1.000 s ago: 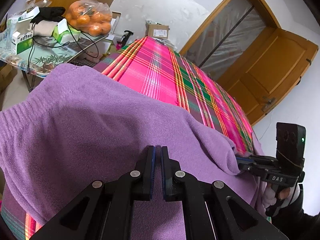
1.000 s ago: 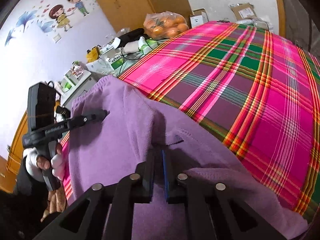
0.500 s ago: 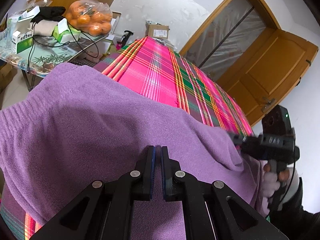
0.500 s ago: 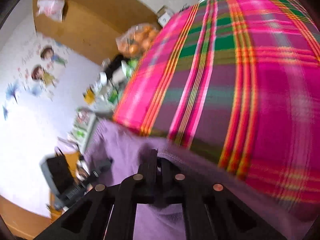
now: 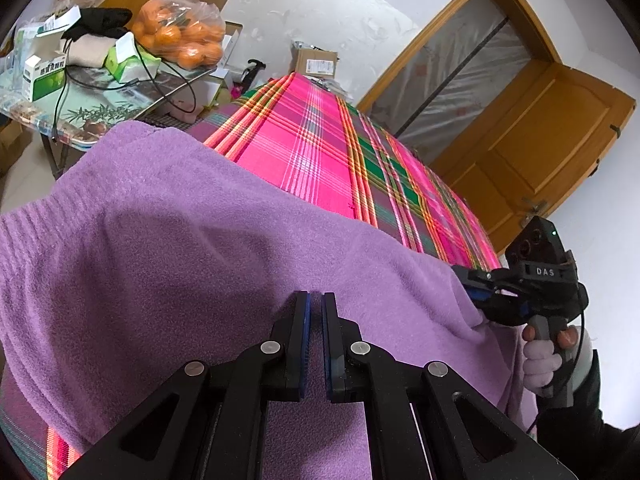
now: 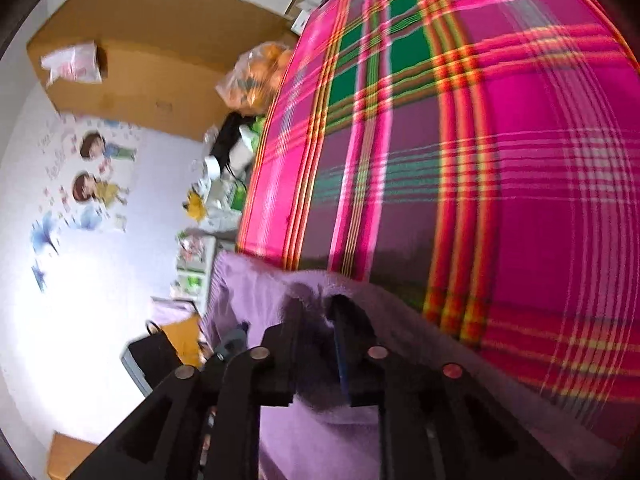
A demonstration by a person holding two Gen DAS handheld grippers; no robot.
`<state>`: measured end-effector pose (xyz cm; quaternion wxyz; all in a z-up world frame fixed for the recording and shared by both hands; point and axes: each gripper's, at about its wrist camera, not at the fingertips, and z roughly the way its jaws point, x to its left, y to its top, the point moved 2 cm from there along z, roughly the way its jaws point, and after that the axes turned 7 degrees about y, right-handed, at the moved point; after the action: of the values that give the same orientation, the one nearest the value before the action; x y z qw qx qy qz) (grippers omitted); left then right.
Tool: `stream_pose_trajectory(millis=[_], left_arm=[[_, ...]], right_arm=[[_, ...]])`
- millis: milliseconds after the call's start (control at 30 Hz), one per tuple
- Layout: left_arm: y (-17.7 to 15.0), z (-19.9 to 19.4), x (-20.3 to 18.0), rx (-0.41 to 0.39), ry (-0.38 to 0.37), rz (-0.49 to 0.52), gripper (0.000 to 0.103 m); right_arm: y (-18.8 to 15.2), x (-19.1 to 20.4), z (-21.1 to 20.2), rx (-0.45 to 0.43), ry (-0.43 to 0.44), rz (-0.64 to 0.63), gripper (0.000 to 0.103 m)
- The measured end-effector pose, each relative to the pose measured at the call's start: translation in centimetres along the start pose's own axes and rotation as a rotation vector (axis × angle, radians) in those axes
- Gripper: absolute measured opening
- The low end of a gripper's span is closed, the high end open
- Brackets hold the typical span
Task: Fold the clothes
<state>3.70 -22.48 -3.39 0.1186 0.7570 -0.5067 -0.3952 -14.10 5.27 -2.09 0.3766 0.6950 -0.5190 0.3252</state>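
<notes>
Here the purple garment (image 6: 320, 420) apparently bunches between the right gripper (image 6: 316, 312) fingers.

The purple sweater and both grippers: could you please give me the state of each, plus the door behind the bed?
Purple sweater: draped over the plaid bedspread, lifted at both corners.
Left gripper: shut on the sweater.
Right gripper: shut on a sweater fold.
Wooden door: open.
Bag of oranges: closed.

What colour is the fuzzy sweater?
Purple. The sweater shows best in the left wrist view.
</notes>
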Motion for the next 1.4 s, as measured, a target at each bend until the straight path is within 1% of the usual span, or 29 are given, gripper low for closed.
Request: stream_pose_trajectory(millis=[100,200,267,300,367,467,567,667,767,833,933,1067,1200,1400], left_arm=[[0.0,-0.1,-0.1,-0.002,0.003,0.001,0.005],[-0.1,-0.1,-0.1,-0.002,0.002,0.001,0.005],[-0.2,-0.1,-0.1,-0.002,0.002,0.001,0.005],[-0.2,-0.1,-0.2,-0.002,0.002,0.001,0.005],[-0.1,-0.1,-0.2,-0.002,0.002,0.0,0.005],[-0.1,-0.1,-0.1,-0.001,0.0,-0.001,0.005],[-0.1,-0.1,0.0,-0.001,-0.002,-0.002,0.005],[-0.1,-0.1,0.0,-0.002,-0.002,-0.003,0.005],[0.0,-0.1,0.0,-0.001,-0.003,-0.004,0.005],[0.0,0.0,-0.1,0.0,-0.004,-0.005,0.005],[0.0,0.0,-0.2,-0.002,0.0,-0.003,0.005],[0.0,0.0,-0.2,-0.003,0.004,0.0,0.005],[-0.1,0.0,-0.2,-0.004,0.006,0.002,0.005],[-0.1,0.0,-0.1,-0.004,0.005,0.001,0.005]], right_arm=[[-0.3,0.5,0.6,0.018,-0.036,-0.01,0.02],[0.0,0.8,0.5,0.014,-0.025,-0.02,0.021],[0.3,1.2,0.2,0.007,-0.006,-0.036,0.005],[0.4,1.3,0.1,0.003,0.003,-0.044,0.003],[0.8,1.7,-0.2,-0.004,0.021,-0.06,0.003],[2.0,1.0,-2.0,-0.057,0.077,-0.017,0.003],[2.9,-0.1,-2.8,-0.097,0.046,0.022,0.004],[2.8,-0.6,-4.0,-0.134,0.026,0.018,0.005],[1.5,1.0,-4.5,-0.114,0.024,-0.102,0.012],[0.4,1.9,-4.5,-0.073,-0.002,-0.19,0.015],[-1.5,2.8,-3.7,-0.003,-0.101,-0.335,0.017],[-3.6,3.4,-2.2,0.088,-0.233,-0.487,0.019],[-5.1,3.8,-2.0,0.105,-0.295,-0.592,0.02],[-5.7,4.9,-1.0,0.121,-0.346,-0.667,0.024]])
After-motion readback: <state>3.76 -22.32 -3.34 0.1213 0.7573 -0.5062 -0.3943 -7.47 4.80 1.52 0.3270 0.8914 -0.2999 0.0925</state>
